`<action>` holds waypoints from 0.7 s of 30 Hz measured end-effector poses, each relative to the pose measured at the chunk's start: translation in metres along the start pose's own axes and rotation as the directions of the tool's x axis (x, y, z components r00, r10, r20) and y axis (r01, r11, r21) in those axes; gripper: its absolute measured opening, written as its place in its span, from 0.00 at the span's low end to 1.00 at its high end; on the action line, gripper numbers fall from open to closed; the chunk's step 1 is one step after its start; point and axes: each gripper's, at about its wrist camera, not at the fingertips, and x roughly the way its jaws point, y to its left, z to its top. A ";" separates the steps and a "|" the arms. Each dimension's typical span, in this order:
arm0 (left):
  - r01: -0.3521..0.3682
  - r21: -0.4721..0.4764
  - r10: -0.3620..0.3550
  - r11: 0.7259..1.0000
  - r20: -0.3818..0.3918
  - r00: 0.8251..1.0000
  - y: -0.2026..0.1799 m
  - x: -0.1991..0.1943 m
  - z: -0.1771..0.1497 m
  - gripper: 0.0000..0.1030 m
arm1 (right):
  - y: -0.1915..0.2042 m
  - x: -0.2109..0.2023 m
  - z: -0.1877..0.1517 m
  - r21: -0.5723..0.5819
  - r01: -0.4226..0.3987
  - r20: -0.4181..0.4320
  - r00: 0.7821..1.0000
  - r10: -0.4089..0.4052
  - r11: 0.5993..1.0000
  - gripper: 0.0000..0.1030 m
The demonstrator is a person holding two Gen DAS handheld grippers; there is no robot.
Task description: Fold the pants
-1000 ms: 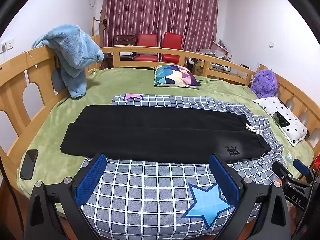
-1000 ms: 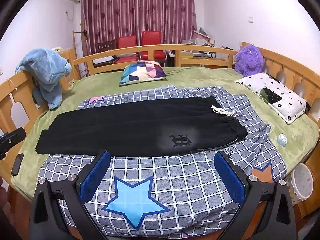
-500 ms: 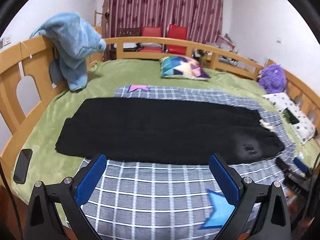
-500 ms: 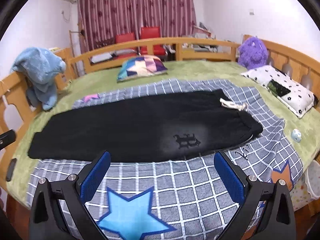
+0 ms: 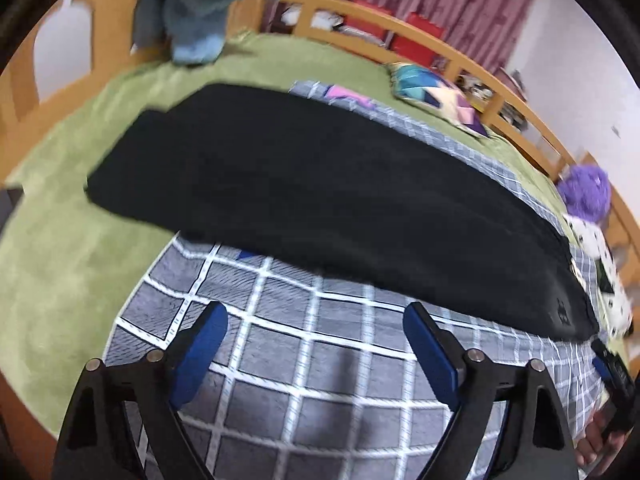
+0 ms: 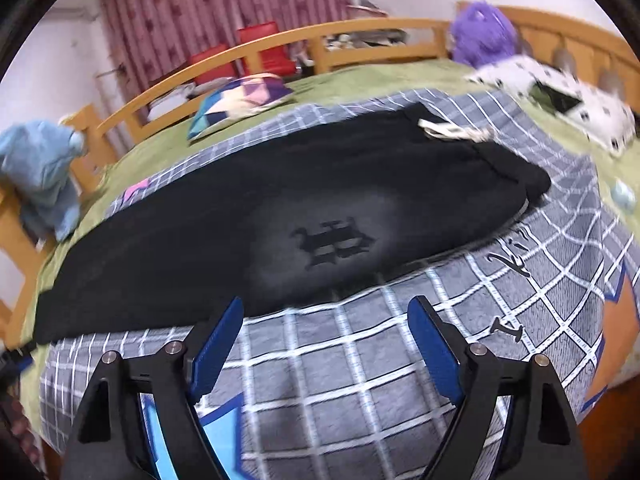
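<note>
Black pants (image 5: 320,192) lie flat and lengthwise across the bed, folded leg on leg, cuffs to the left and waistband with a white drawstring (image 6: 452,133) to the right. A dark logo (image 6: 332,242) sits near the waist. My left gripper (image 5: 316,328) is open and empty over the checked blanket, just short of the pants' near edge toward the leg end. My right gripper (image 6: 326,316) is open and empty, close to the near edge below the logo.
The pants rest on a grey checked blanket (image 5: 320,360) over a green bedspread (image 5: 60,248). A wooden rail (image 6: 280,44) rings the bed. A blue towel (image 6: 40,168) hangs on the rail at left. A patterned cushion (image 6: 240,96), a purple plush (image 6: 484,28) and a spotted pillow (image 6: 560,96) lie at the back and right.
Both grippers have moved forward and down toward the near edge of the pants, and the views are tilted. Both stay open and empty. The pants have not moved.
</note>
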 end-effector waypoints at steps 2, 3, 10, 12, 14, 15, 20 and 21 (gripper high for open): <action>-0.002 -0.056 0.001 0.998 -0.026 1.000 0.015 0.019 0.000 0.84 | -0.019 0.007 0.001 0.049 -0.011 0.002 1.000 0.011 0.999 0.82; 0.000 -0.083 -0.003 0.997 -0.031 1.000 0.021 0.026 0.001 0.84 | -0.029 0.009 0.001 0.073 -0.011 0.000 1.000 0.011 0.997 0.82; 0.093 -0.177 -0.088 0.980 0.036 0.995 0.045 0.052 0.015 0.83 | -0.095 0.054 0.005 0.338 -0.085 -0.020 0.995 0.097 0.937 0.82; 0.104 -0.195 -0.096 0.975 0.047 0.994 0.048 0.058 0.020 0.83 | -0.105 0.068 0.007 0.388 -0.119 -0.026 0.990 0.140 0.914 0.82; 0.101 -0.199 -0.092 0.975 0.053 0.994 0.047 0.063 0.025 0.83 | -0.107 0.077 0.012 0.391 -0.138 0.001 0.989 0.149 0.910 0.82; 0.098 -0.203 -0.088 0.974 0.058 0.994 0.048 0.065 0.029 0.83 | -0.106 0.079 0.014 0.386 -0.138 0.009 0.989 0.146 0.912 0.82; 0.078 -0.299 -0.060 0.951 0.069 0.996 0.064 0.073 0.046 0.61 | -0.106 0.109 0.047 0.351 -0.110 -0.030 0.991 0.128 0.930 0.67; 0.061 -0.307 -0.045 0.950 0.059 0.997 0.067 0.074 0.049 0.45 | -0.109 0.114 0.053 0.349 -0.104 -0.041 0.991 0.126 0.931 0.43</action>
